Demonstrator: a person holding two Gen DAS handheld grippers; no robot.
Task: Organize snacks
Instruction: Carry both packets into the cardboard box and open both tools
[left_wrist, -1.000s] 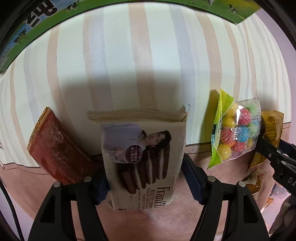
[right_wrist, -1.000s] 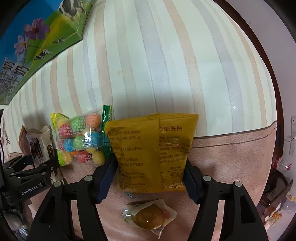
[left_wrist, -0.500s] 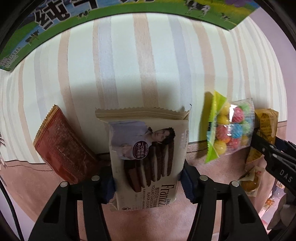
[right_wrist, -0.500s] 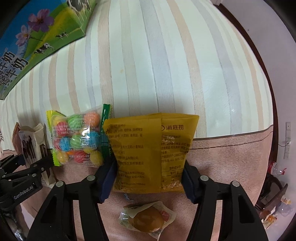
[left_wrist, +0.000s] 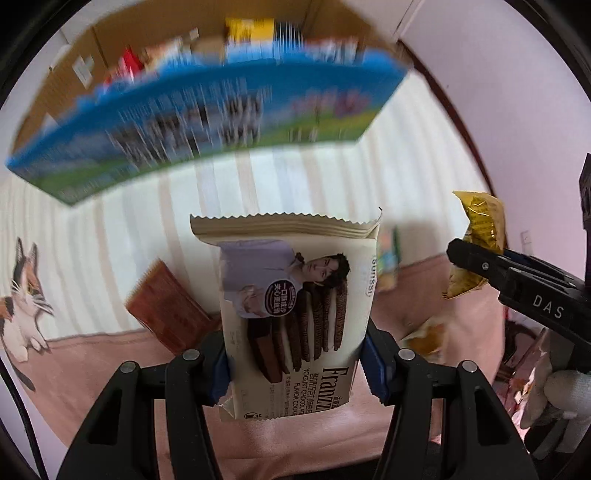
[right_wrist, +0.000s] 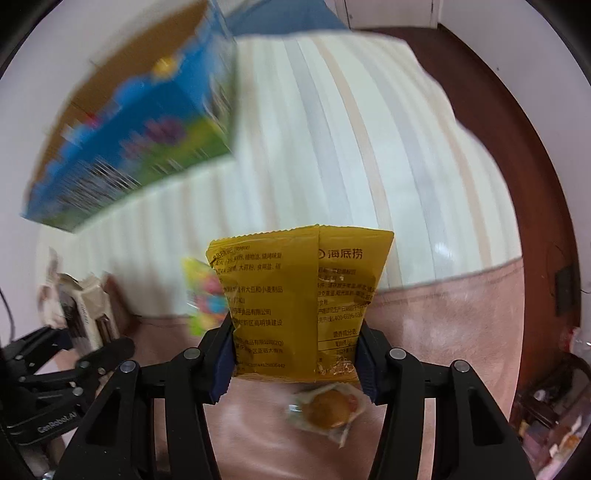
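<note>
The cream-coloured foil packet of chocolate sandwich cookies (left_wrist: 295, 325) is clenched upright between the blue pads of the left tongs (left_wrist: 295, 365), and the mustard-yellow foil snack pouch (right_wrist: 299, 302) is gripped likewise by the right tongs (right_wrist: 295, 363). Half a second ago both packets were held low against the striped cloth; now both have been raised clear of the pink plush surface (right_wrist: 443, 317), and the open cardboard box with blue and green printed sides (left_wrist: 207, 122), earlier only a strip at the upper edge, is brought well into view with its mouth exposed. This is judged as the carry toward the box, with release not yet made. Inside the box several packets, red, yellow and blue, can be made out, though motion blur hides what they are. Left behind on the surface are a reddish-brown foil packet (left_wrist: 166, 310), a clear bag of coloured candy balls (right_wrist: 203, 295) and a small clear-wrapped golden pastry (right_wrist: 328, 410).
</note>
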